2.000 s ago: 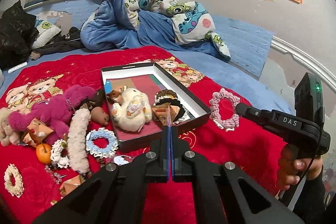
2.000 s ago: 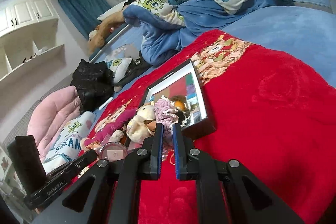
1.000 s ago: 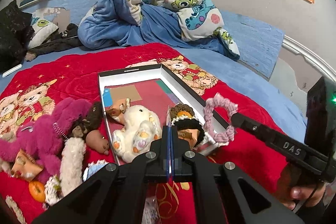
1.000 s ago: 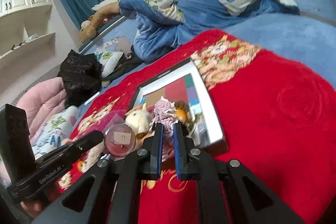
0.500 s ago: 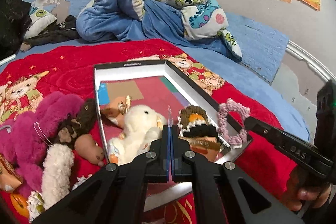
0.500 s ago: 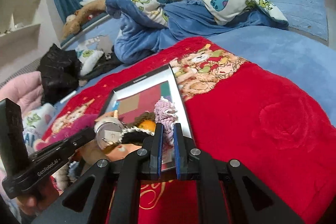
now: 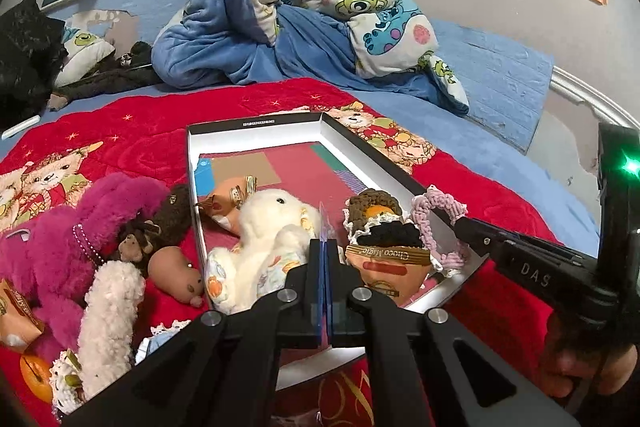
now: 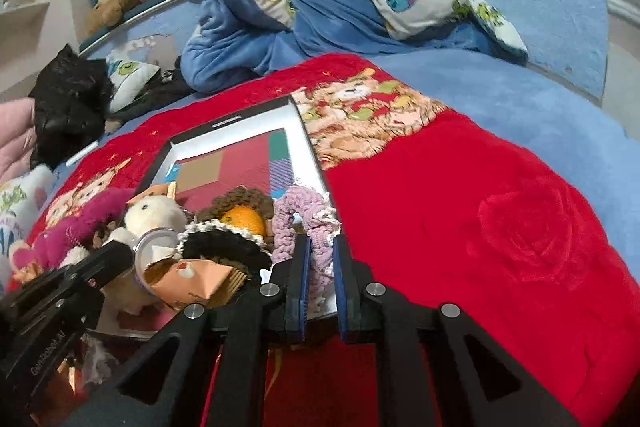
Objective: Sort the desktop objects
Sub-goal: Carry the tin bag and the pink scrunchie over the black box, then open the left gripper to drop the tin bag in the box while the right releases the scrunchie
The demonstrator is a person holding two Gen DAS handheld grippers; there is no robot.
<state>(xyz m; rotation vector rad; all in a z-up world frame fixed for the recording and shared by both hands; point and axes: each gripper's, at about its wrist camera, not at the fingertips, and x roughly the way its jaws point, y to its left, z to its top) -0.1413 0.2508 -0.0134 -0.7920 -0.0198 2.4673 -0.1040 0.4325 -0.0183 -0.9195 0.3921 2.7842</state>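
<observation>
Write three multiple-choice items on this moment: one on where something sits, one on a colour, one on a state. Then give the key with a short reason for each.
1. Where is the white plush toy?
A. Inside the shallow box
B. On the blue quilt
C. Outside the box beside the magenta plush

2. What colour is the crocheted scrunchie between the right gripper's fingers?
A. Green
B. Pale pink
C. Black

3. How does the left gripper stand?
A. Wide open and empty
B. Shut on the white plush toy
C. Shut on a thin clear packet

Key: 1 A, the toy lies within the box's white walls. 2 B, the yarn loop is pale pink with white edging. 3 C, its blue pads meet with only the clear packet edge sticking out between them.
</observation>
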